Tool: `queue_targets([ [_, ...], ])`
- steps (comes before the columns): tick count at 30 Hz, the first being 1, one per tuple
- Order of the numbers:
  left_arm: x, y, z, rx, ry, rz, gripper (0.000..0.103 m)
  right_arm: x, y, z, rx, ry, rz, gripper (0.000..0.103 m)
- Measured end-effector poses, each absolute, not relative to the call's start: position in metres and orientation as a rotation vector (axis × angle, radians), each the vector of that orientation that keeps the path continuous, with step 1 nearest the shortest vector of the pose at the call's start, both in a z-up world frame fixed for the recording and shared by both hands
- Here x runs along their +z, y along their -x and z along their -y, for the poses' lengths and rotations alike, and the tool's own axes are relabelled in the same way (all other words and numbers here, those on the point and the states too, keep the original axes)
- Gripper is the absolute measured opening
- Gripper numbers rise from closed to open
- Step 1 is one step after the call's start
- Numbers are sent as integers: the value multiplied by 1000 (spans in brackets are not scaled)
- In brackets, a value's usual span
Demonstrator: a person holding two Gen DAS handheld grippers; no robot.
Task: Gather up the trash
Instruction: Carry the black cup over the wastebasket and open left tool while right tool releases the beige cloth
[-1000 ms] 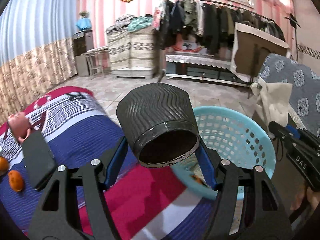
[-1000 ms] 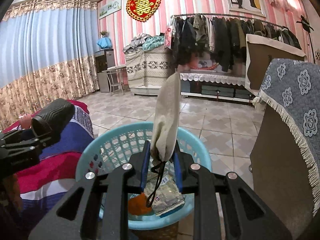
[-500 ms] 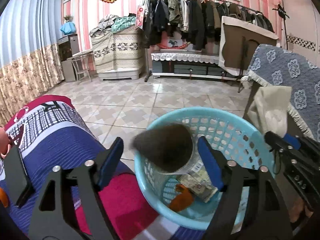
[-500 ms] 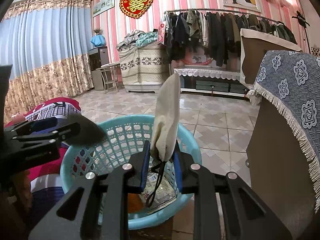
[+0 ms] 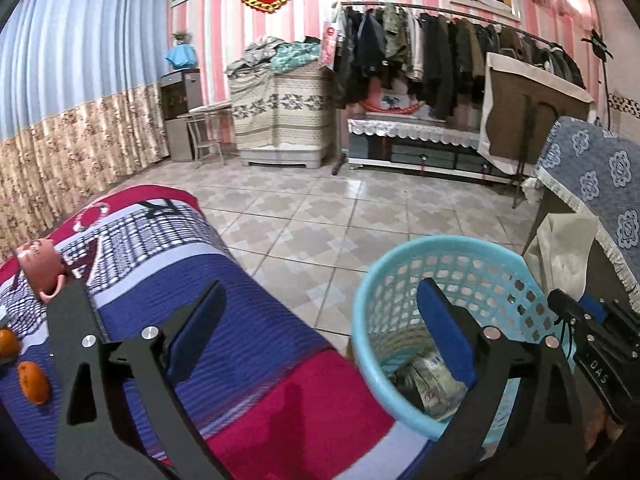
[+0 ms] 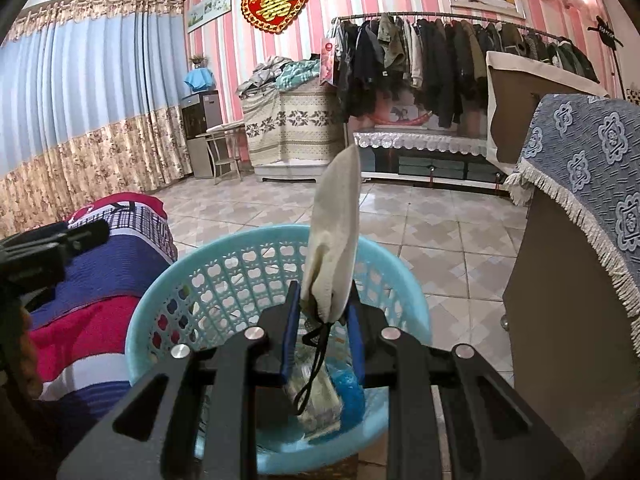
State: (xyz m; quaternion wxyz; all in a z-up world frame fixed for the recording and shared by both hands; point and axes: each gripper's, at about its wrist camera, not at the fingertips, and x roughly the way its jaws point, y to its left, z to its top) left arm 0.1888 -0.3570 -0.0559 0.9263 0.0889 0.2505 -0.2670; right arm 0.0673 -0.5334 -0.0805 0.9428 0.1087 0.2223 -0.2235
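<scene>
Right, my left tongs [image 5: 316, 332] have just been opening, nothing between them. Right tongs [image 6: 322, 334] clamp the cloth pouch [image 6: 334, 248], upright, directly over the basket [image 6: 168, 284].

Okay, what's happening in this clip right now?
A person is collecting trash into a light blue basket beside a striped bed cover. The left gripper has just been opening and now has nothing between its fingers. The right gripper hangs over the basket, clamped on a beige face mask whose black strap dangles down. Wrappers already lie in the basket.
</scene>
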Motion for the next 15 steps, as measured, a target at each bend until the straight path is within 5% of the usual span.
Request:
queue_targets([
  [10,-42,-194,321,-494,-154,-494,96,-79,-95,517,-438,-187,-468,27],
  [13,-39,-195,310,-478,-141,-493,96,-78,-97,512,-441,-177,-466,65],
  [15,-38,-197,301,-467,-132,-498,96,-74,-94,509,-443,-159,-453,68],
])
